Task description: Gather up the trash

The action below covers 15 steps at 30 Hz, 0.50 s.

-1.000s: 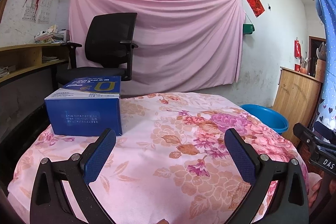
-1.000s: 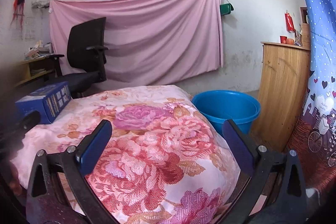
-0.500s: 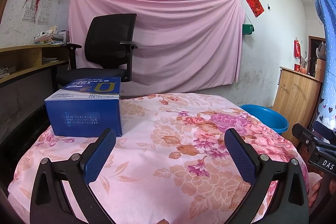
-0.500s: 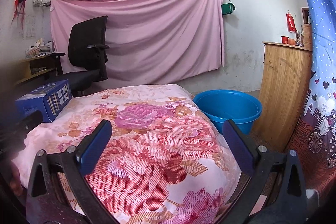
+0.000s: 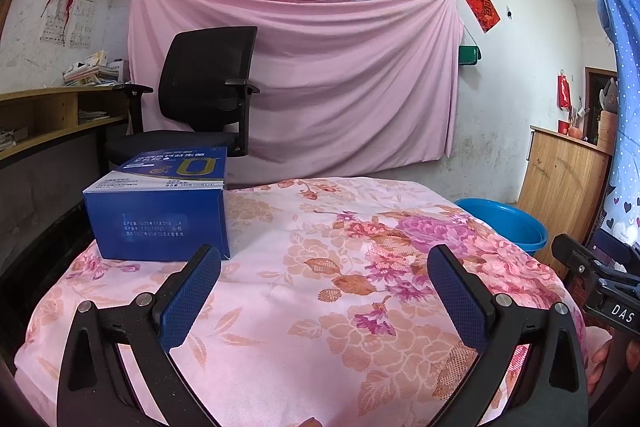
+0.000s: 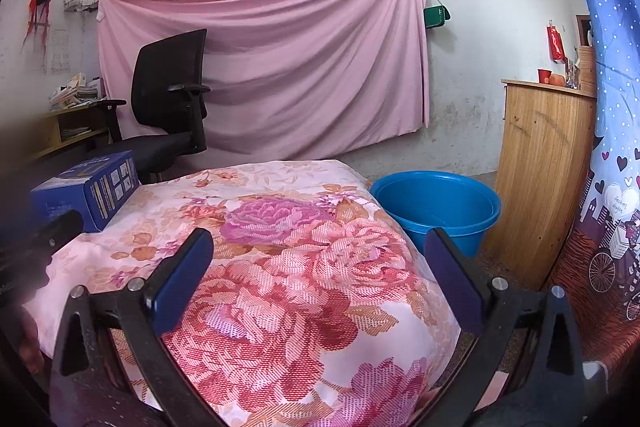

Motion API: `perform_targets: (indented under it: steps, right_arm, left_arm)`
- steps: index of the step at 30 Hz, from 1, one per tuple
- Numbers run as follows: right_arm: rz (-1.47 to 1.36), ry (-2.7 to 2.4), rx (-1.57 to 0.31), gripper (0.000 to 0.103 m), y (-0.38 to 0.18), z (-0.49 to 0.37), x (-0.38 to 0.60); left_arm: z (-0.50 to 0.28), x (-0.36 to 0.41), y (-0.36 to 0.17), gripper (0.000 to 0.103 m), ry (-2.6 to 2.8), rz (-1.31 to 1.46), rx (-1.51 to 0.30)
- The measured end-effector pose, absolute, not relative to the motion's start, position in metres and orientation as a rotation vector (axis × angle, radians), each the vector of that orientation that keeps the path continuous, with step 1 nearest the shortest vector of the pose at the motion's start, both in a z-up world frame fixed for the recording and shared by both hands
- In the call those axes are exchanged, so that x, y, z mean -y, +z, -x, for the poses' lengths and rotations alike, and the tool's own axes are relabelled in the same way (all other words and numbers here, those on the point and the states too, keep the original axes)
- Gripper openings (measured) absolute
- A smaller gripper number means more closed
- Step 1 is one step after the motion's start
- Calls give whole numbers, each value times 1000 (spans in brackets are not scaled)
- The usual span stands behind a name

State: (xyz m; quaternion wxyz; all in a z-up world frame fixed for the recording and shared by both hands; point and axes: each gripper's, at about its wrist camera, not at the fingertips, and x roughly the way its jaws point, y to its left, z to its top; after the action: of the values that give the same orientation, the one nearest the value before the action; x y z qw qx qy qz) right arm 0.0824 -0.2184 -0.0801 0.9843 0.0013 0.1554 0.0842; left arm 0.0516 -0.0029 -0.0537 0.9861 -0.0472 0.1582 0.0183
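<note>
- Almost nothing moved in the last second: left view is unchanged, right view has drifted slightly, blue basin (image 6: 436, 205) and chair a touch lower in the frame.
- Left gripper (image 5: 326, 277) is held level and low over the floral cloth (image 5: 360, 307), pointing at the pink sheet (image 5: 320, 79) on the wall; jaws spread wide, nothing between them.
- Right gripper (image 6: 316, 259) is in the same pose over the cloth's right edge; jaws released, empty.
- Blue box (image 5: 158, 205) sits on the cloth at far left, just ahead of the left gripper's left finger (image 5: 190, 297), outside the jaw gap; contact unclear, probably apart.
- Right view: the box (image 6: 86, 189) is well left of the jaws.
- Basin stands on the floor beside the covered table, beyond the right gripper's right finger (image 6: 452, 279).
- Black office chair (image 5: 208, 87) is behind the box.
- Wooden cabinet (image 6: 544, 171) is right of the basin.
</note>
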Motion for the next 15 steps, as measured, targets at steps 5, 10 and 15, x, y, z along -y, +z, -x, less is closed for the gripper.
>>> perform_targets:
  steps: [5,10,15]
  right_arm:
    - [-1,172,-315,103,-81,-83,219]
    - [-1,171,-317,103,-81,-83,219]
    - [-1,172,-316,103,-80,-83,219]
  left_arm:
    - [-52,3,-54,101,38,97,-317]
    - [-52,2,-54,101,37,97,-317]
    - [-52,3,-54,101,37,97,-317]
